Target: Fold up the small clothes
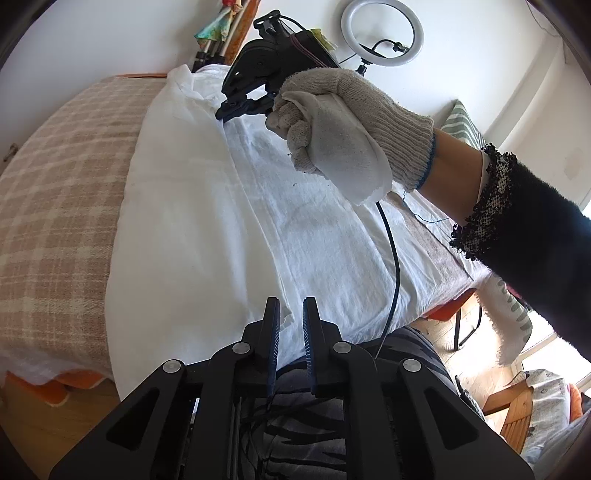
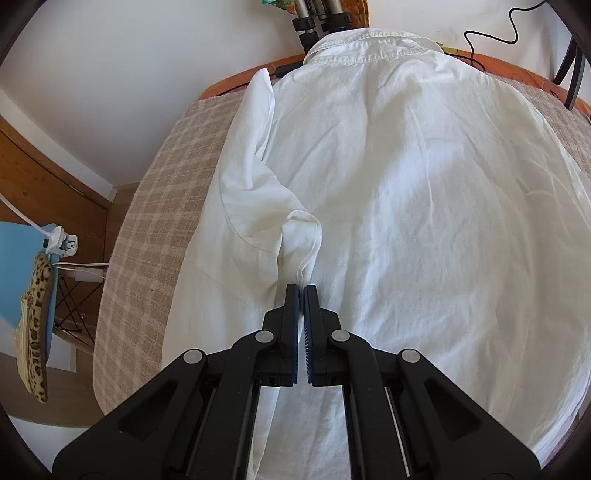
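A white collared shirt [image 2: 424, 192] lies spread on a plaid-covered table, collar [image 2: 369, 40] at the far end. Its left side is folded inward along a long crease [image 1: 236, 192]. My right gripper [image 2: 303, 288] is shut on a pinched fold of the shirt by the sleeve's underarm. In the left wrist view the right gripper [image 1: 225, 112], held by a gloved hand [image 1: 343, 122], touches down on that crease at the far end. My left gripper [image 1: 291, 306] hovers at the shirt's near hem, jaws slightly apart, with a hem corner [image 1: 287, 319] lying loose between them.
Beige plaid cloth [image 1: 55, 192] covers the table, orange edge [image 2: 236, 88] showing. A ring light [image 1: 382, 33] and tripod legs [image 2: 321, 14] stand behind. A black cable [image 1: 393, 266] hangs from the right hand. A blue chair with a leopard-print item [image 2: 35, 325] stands on the left.
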A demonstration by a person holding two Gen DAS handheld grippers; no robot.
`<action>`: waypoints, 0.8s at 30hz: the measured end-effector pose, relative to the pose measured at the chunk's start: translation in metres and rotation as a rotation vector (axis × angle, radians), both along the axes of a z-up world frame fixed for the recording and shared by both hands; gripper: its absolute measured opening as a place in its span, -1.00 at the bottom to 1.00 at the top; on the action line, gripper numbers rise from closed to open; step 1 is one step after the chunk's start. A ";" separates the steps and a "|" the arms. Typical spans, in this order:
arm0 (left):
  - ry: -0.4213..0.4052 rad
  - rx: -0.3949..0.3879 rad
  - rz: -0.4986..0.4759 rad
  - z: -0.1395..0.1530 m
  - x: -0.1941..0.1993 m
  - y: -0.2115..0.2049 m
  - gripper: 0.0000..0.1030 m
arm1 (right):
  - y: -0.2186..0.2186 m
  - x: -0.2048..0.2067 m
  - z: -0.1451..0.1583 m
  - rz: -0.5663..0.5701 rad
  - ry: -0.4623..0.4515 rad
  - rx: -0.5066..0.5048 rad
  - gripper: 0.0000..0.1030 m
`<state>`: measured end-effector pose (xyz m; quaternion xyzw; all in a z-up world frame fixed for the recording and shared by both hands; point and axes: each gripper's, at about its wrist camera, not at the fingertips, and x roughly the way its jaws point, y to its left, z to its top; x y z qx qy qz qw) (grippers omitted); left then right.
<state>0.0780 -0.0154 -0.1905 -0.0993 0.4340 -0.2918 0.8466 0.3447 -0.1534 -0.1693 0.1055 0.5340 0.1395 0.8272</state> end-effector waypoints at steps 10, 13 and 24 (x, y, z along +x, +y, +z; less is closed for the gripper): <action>-0.100 0.032 0.096 0.047 -0.025 0.043 -0.79 | -0.039 -0.029 0.042 -0.011 -0.122 0.017 -0.52; -0.132 0.024 0.134 0.062 -0.028 0.051 -0.79 | -0.060 -0.051 0.065 -0.007 -0.184 0.019 -0.15; -0.213 -0.017 0.158 0.105 -0.030 0.035 0.00 | -0.187 -0.141 0.105 -0.138 -0.254 0.039 -0.12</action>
